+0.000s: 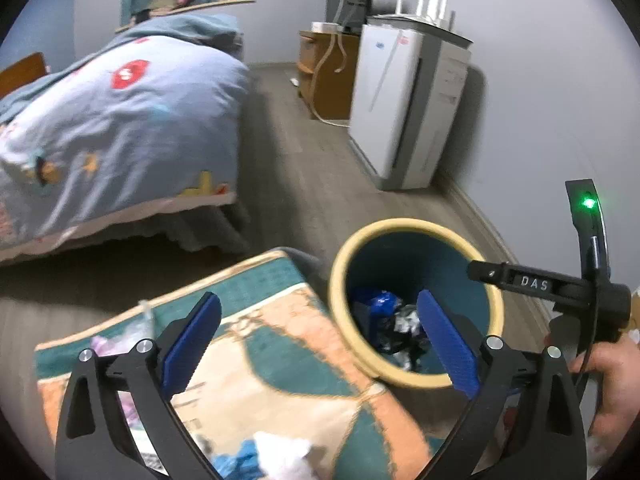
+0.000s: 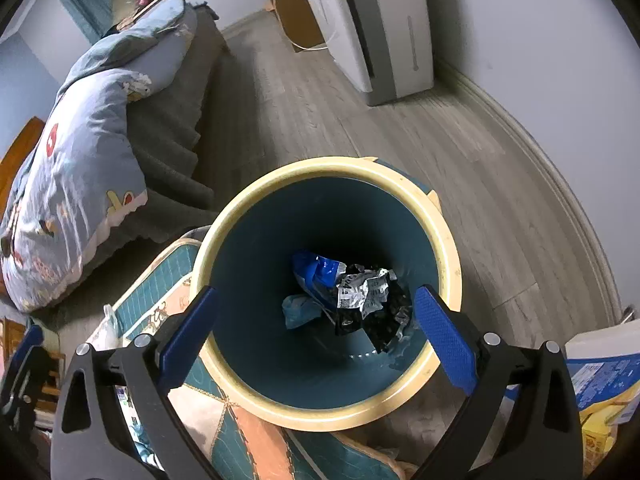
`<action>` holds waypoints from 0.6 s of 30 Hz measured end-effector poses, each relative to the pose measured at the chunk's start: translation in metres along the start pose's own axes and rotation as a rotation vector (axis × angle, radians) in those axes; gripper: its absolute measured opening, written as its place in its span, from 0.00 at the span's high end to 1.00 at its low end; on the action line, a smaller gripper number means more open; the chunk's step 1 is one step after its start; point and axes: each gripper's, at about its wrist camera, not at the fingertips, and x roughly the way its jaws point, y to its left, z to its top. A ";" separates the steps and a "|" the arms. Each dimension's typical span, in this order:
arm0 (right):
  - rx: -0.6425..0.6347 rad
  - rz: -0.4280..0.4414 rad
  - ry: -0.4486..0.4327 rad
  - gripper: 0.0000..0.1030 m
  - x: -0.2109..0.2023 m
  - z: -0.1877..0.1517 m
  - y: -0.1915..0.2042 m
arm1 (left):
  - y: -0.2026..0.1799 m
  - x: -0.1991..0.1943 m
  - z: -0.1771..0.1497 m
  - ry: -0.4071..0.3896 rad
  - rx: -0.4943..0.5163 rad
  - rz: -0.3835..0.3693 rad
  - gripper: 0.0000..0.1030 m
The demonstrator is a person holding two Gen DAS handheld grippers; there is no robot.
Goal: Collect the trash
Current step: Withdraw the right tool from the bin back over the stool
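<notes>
Both grippers open, nothing held. Our right gripper [image 2: 316, 336] hangs over the trash bin [image 2: 448, 248], its blue ribbed fingers [image 2: 444, 340] spread wide and empty. Our left gripper [image 1: 320, 344] is likewise spread with nothing between its pads, over the patterned mat [image 1: 280, 360] just beside the bin.

Bin: round, smooth teal wall inside, cream rim, looks like stiff plastic. At the bottom lie crumpled wrappers [image 2: 360, 292]: blue glossy film, black-and-silver foil, a pale blue scrap.

Trash not yet collected: a white crumpled wad [image 1: 284, 456] on the mat at the lower edge of the left view, blue material next to it, and a clear plastic bag [image 1: 136, 328] toward the mat's left side.

We judge all of this light, soft and easily crushed. Tissue should compress under the pads, so we would pinch it across the bulk. The film looks slippery; we would take a gathered fold, not a flat sheet. Nothing seems fragile.

Mat is quilted fabric in teal and orange; the floor [image 2: 460, 140] is grey wood-look plank.
</notes>
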 end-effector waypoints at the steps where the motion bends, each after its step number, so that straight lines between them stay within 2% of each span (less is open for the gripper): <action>1: -0.007 0.000 -0.001 0.07 -0.001 -0.001 0.002 | 0.003 -0.006 -0.002 -0.003 -0.002 0.022 0.05; 11: -0.072 0.010 -0.018 0.07 -0.019 -0.008 0.020 | 0.046 -0.064 -0.029 -0.003 -0.030 0.150 0.05; 15: -0.109 0.014 -0.031 0.07 -0.029 -0.013 0.032 | 0.066 -0.095 -0.037 -0.049 -0.020 0.110 0.05; 18: -0.150 0.017 -0.051 0.07 -0.040 -0.017 0.045 | 0.082 -0.115 -0.041 -0.070 -0.052 0.093 0.05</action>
